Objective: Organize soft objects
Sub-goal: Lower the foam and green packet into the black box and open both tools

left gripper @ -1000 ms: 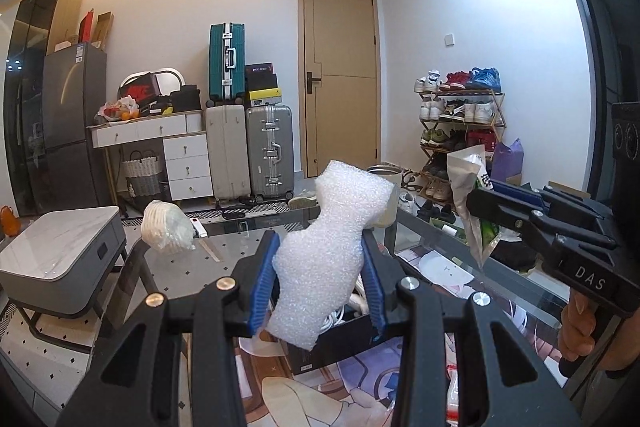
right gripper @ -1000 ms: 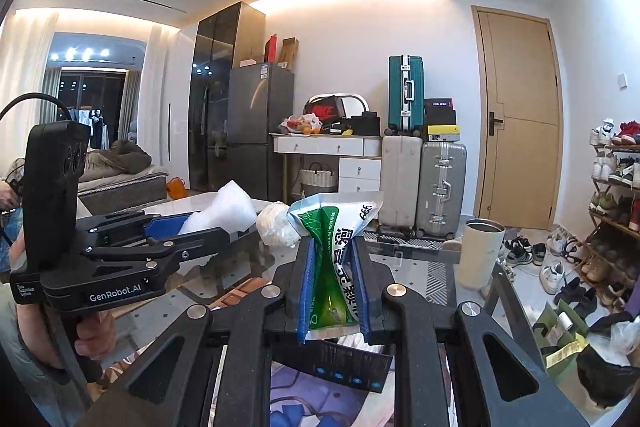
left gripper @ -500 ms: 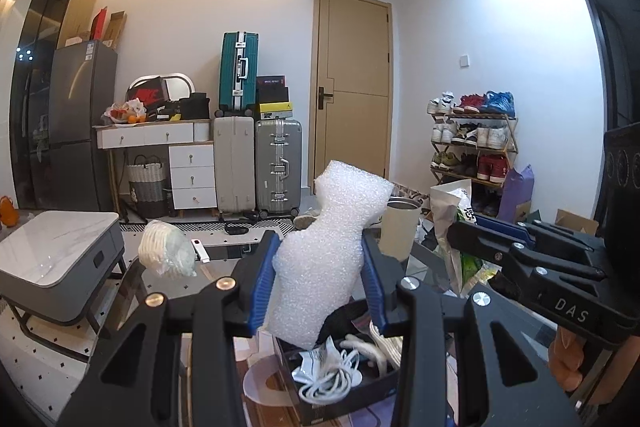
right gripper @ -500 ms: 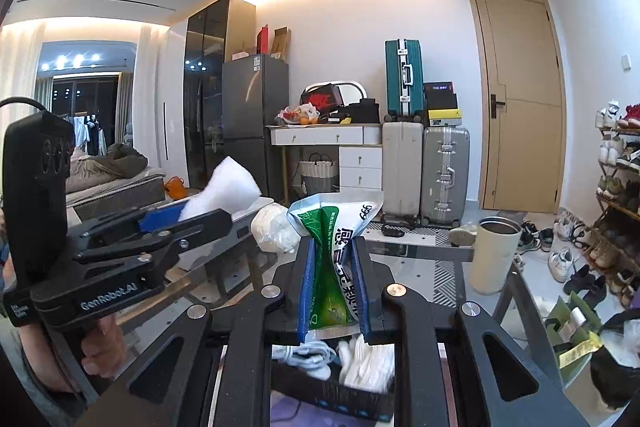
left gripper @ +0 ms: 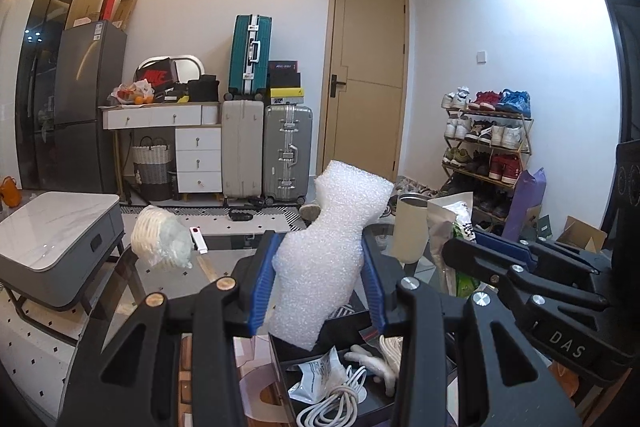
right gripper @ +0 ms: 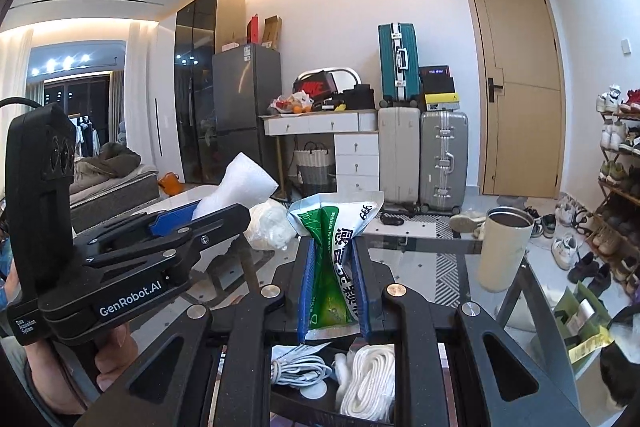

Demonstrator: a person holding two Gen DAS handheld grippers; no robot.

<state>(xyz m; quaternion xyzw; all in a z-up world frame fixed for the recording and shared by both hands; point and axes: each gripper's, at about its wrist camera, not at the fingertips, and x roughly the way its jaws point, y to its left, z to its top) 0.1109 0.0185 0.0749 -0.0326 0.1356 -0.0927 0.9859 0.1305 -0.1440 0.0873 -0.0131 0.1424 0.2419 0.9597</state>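
Observation:
My left gripper (left gripper: 318, 259) is shut on a white foam piece (left gripper: 348, 195) that stands upright between its blue pads. In the right wrist view my right gripper (right gripper: 332, 255) is shut on a green and white sachet (right gripper: 336, 223). Both hang side by side over an open black box (left gripper: 277, 351) on the glass table. Inside the box lie a white cable (left gripper: 332, 399), a small packet (left gripper: 320, 375) and a white cord bundle (right gripper: 368, 383). The left wrist view shows the right gripper (left gripper: 472, 247) on its right with the sachet (left gripper: 450, 223). A hand holds the left gripper (right gripper: 224, 219) in the right wrist view.
A beige tumbler (right gripper: 506, 251) stands on the glass table (left gripper: 224, 259) to the right. A white bagged bundle (left gripper: 160, 243) lies at the table's far left. Beyond are a low grey table (left gripper: 56, 239), suitcases (left gripper: 288, 151) and a shoe rack (left gripper: 488, 147).
Both grippers have moved forward over the table with their loads still held. The black box with cables has come into view beneath them.

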